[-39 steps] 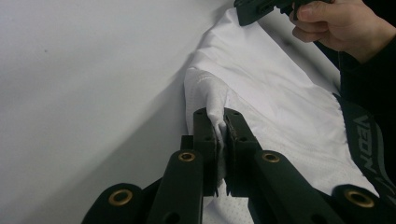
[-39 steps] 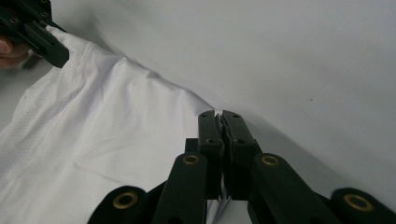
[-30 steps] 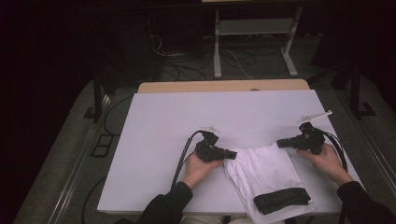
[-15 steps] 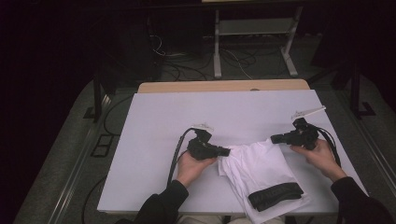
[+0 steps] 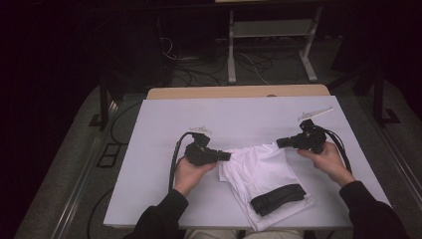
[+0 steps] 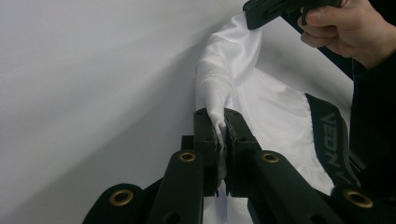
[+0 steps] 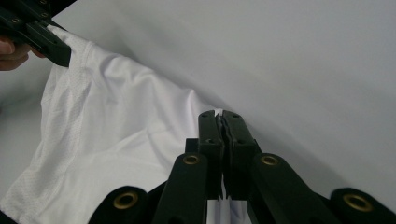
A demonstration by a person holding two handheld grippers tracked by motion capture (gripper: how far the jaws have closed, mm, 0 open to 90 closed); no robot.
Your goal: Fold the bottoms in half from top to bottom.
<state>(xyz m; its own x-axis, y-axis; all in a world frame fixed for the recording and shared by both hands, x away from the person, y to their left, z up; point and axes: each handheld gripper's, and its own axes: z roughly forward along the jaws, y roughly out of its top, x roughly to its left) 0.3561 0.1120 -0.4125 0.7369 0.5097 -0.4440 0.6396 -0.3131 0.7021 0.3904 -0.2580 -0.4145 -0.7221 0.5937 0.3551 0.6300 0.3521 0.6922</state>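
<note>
The white shorts [image 5: 261, 172] lie on the white table [image 5: 164, 124], near its front edge, with their black waistband [image 5: 277, 198] toward the person. The cloth looks soft, thin and light, so it will sag and fold wherever nothing holds it. The two far corners are good places to hold. The left gripper [image 5: 225, 156] is shut tight on the far left corner of the shorts. The right gripper [image 5: 280, 143] is shut tight on the far right corner. The far edge hangs a little between them.
</note>
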